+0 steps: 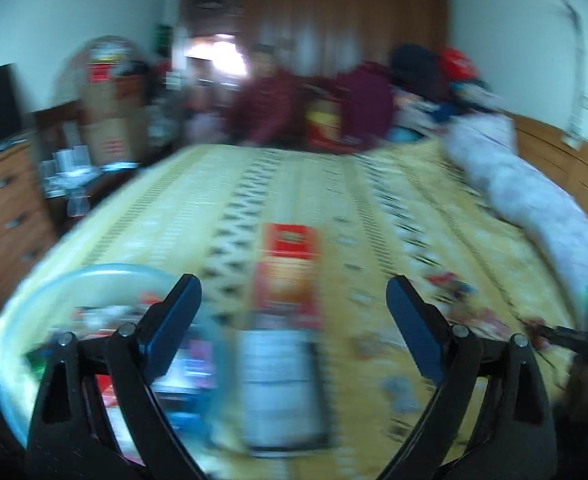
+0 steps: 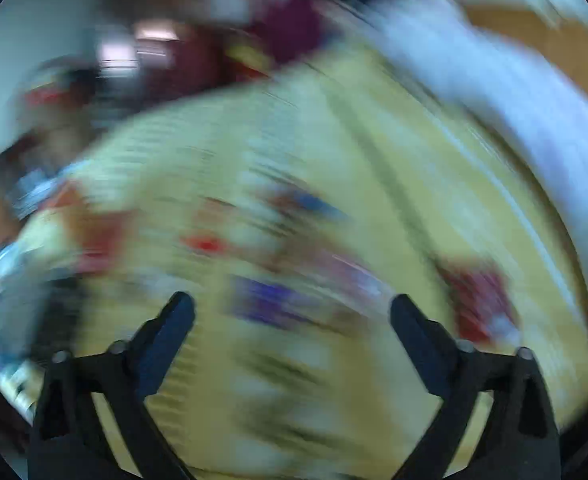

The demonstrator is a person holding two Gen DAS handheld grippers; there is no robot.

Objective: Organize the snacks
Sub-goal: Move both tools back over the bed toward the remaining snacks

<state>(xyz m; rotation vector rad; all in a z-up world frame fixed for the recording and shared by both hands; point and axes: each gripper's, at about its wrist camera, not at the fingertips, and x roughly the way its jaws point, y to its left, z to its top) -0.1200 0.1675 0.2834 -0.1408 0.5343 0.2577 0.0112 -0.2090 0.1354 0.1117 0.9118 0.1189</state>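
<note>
The left tongs [image 1: 291, 292] stand wide apart with nothing between them, free for the next pick. Ahead lies one long red-and-orange cardboard snack box [image 1: 287, 276], flat on the yellow patterned bed [image 1: 334, 184]. At their left sits one clear round plastic tub [image 1: 105, 276] holding packets, too blurred to count, likely the collecting place. The right tongs [image 2: 291, 308] gape empty too, above three or four smeared wrappers [image 2: 269, 300].

Yellow patterned bed [image 1: 221, 200] carries red box [image 1: 287, 268], clear tub [image 1: 25, 320].
</note>
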